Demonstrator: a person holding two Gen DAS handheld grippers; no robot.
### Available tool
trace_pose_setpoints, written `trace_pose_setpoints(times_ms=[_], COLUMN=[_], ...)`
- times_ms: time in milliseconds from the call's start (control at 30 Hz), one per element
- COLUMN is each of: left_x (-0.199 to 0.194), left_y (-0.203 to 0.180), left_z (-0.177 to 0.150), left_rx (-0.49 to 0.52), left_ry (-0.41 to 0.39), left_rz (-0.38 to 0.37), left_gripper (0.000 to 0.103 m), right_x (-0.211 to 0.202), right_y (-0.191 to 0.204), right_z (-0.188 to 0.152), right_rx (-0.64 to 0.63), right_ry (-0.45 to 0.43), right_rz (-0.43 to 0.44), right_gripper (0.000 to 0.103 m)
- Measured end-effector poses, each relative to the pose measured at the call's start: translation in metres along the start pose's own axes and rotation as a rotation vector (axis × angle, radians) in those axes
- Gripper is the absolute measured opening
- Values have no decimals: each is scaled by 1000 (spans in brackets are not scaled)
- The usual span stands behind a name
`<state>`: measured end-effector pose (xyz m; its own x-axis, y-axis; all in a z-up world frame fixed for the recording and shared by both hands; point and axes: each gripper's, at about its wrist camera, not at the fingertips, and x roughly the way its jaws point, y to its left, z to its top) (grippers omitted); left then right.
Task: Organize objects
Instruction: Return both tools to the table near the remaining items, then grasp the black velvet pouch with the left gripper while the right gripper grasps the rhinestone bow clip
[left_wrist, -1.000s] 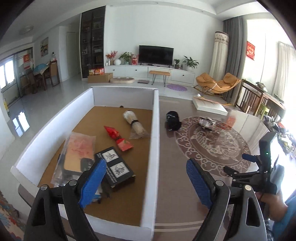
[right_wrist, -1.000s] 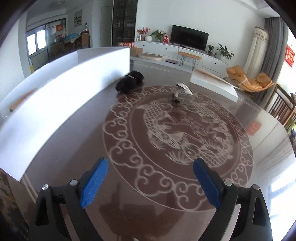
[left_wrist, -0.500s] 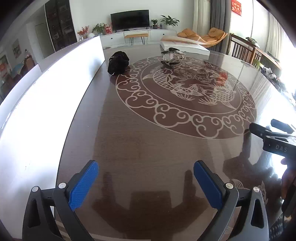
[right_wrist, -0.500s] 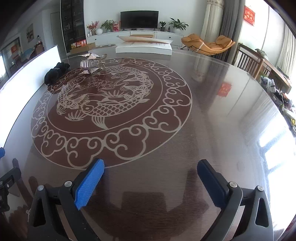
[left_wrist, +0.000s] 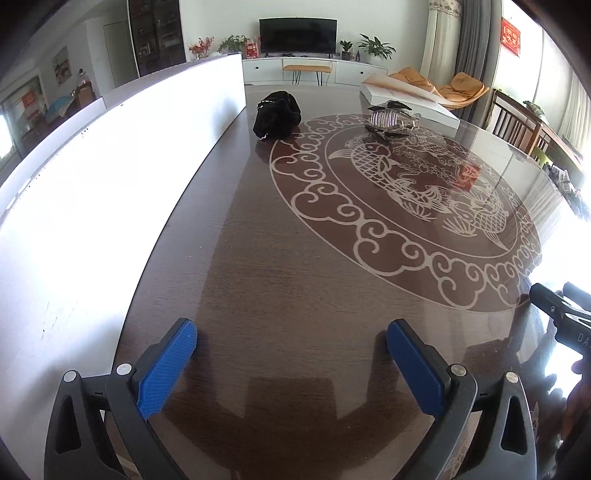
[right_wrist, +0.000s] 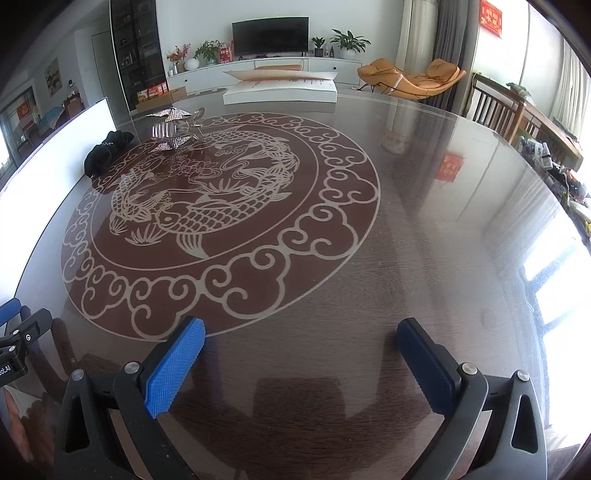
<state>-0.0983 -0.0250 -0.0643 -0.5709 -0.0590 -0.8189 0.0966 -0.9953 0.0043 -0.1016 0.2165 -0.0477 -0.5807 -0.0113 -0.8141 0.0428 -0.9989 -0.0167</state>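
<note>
A black pouch (left_wrist: 277, 112) lies on the dark table beside the white box wall (left_wrist: 122, 155), far ahead of my left gripper (left_wrist: 291, 343). A shiny silver ornament (left_wrist: 393, 120) stands to its right. Both also show in the right wrist view, the pouch (right_wrist: 107, 151) and the ornament (right_wrist: 175, 129) at the far left. My left gripper is open and empty, low over the near table edge. My right gripper (right_wrist: 301, 345) is open and empty, also low over the near edge. The box's inside is hidden.
A flat white box (left_wrist: 410, 99) lies at the table's far side; it also shows in the right wrist view (right_wrist: 280, 90). The table (right_wrist: 424, 221) bears a round fish inlay. The other gripper's tip shows at the right edge (left_wrist: 554, 306) and at the left edge (right_wrist: 22, 332).
Both grippers have dropped low and back toward the near table edge. The left view has swung from the box's inside to the table top. Both stay open.
</note>
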Motion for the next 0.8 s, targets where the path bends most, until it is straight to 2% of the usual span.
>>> trace_pose_setpoints(times_ms=[500,633,800], left_x=[3,15,48], left_y=[0,-3,-7], left_z=[4,21,68], left_rx=[-7,-26,-35], left_ry=[4,9,12], left_rz=[6,21,28], left_gripper=[103,103,103], right_x=[0,0,0], right_y=[0,0,0], right_z=[0,0,0], right_rx=[0,0,0], right_ry=[0,0,0], right_rz=[0,0,0], right_gripper=[103,103,103])
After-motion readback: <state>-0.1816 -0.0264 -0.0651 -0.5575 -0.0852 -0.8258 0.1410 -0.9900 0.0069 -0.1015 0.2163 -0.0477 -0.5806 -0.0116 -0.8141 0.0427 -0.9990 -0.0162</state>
